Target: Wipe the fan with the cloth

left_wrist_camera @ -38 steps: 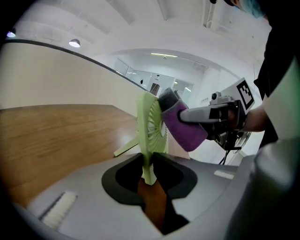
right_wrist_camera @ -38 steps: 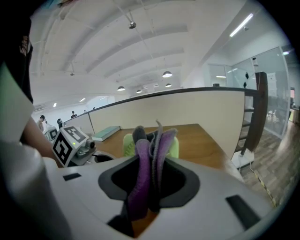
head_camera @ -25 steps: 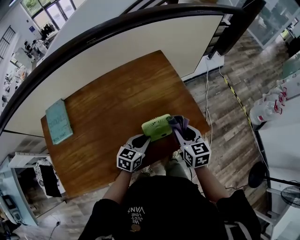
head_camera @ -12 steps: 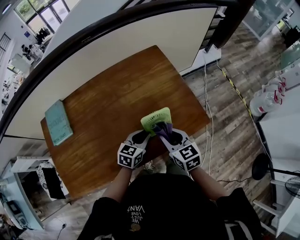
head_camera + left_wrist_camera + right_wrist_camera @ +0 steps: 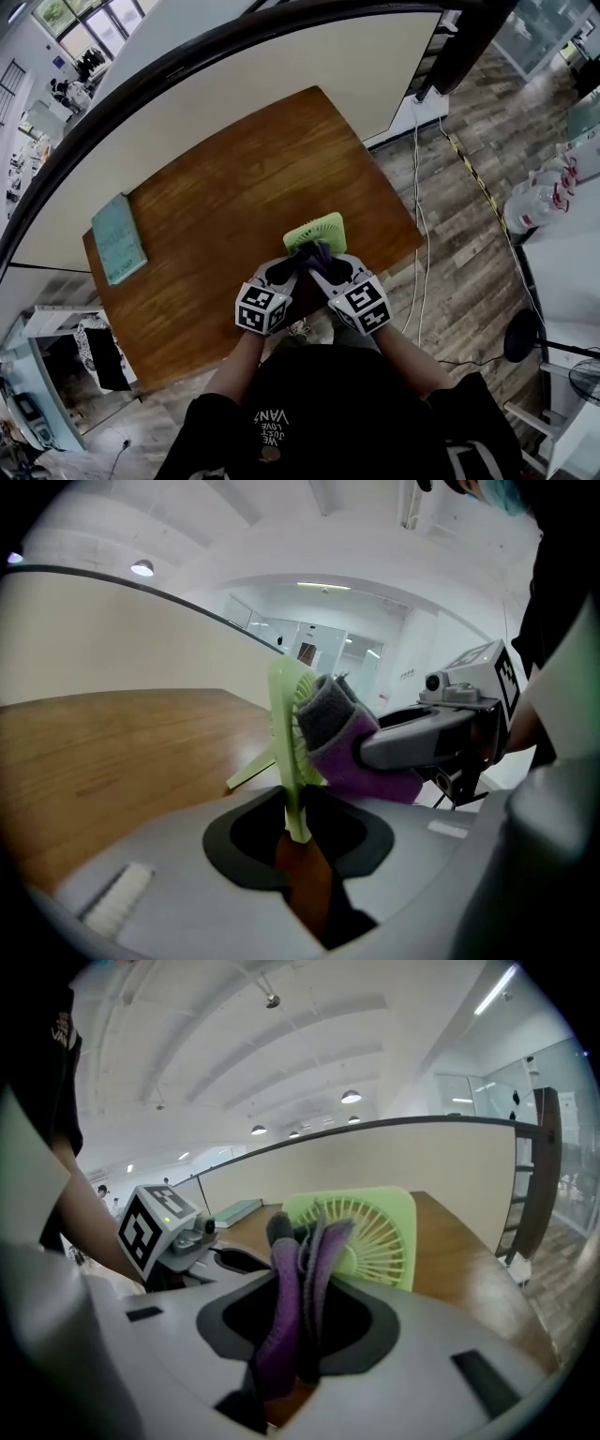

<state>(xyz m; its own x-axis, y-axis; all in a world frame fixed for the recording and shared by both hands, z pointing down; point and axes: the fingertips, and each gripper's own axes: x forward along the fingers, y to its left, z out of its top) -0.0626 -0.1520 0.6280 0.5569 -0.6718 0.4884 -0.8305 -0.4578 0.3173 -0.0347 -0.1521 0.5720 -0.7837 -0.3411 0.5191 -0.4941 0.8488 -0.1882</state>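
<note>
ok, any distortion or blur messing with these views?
Head view: heavy fisheye, table edges bow, no motion blur. Left gripper view: dark round vignette, fan sharp. Right gripper view: same vignette, cloth slightly soft near the lens.

Head view looking steeply down from above person's shoulders, taking in whole wooden table (image 5: 206, 216) and floor around it — farthest off. Left gripper view sitting low and close, looking across table, catching fan (image 5: 284, 733) edge-on. Right gripper view facing fan's grille nearly head-on, also close. All three sharing fan, cloth (image 5: 305, 1269), tabletop.
</note>
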